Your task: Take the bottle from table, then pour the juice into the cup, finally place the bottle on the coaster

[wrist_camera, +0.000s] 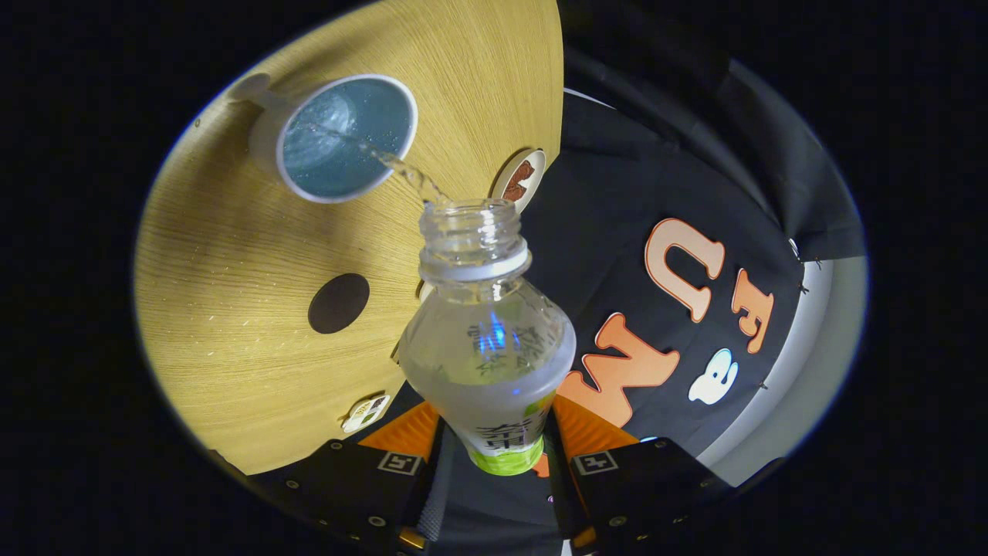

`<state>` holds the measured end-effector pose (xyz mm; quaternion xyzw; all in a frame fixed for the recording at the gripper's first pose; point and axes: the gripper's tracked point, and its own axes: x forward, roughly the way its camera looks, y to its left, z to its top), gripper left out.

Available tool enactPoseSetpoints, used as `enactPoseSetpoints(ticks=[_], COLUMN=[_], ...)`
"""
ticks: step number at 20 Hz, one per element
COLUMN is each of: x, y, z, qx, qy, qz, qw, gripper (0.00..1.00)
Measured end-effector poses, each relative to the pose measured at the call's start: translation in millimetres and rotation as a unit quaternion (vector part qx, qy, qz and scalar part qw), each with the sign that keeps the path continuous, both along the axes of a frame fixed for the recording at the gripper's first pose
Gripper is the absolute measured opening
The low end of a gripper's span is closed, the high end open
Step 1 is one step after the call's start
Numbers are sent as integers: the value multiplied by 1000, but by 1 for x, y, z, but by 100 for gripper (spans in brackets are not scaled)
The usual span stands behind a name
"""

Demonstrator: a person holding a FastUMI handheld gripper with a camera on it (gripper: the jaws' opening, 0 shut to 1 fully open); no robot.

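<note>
My gripper (494,444) is shut on a clear plastic bottle (486,340), one finger on each side of its green-labelled body. The bottle is tilted with its open neck pointing ahead toward a white cup (343,139) with a blue inside, which stands on the wooden table (231,255). A thin stream of clear juice (405,171) runs from the bottle's mouth into the cup, where liquid is pooled. A dark round coaster (338,303) lies on the table between the cup and my fingers, left of the bottle.
A round white-rimmed coaster with a brown picture (521,179) sits at the table's edge just past the bottle's mouth. A small white sticker (366,412) lies on the table near my left finger. The booth's black cloth wall (679,193) stands beyond the table's edge.
</note>
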<state>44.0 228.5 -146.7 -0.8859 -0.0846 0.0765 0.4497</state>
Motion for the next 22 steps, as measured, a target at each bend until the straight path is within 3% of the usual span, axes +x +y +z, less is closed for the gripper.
enactPoseSetpoints(ticks=[12, 22], x=[-3, -1], y=[8, -3], z=[1, -20], qx=[-17, 22], qy=[-2, 34], qz=[6, -19], qw=[1000, 999], gripper=[57, 56])
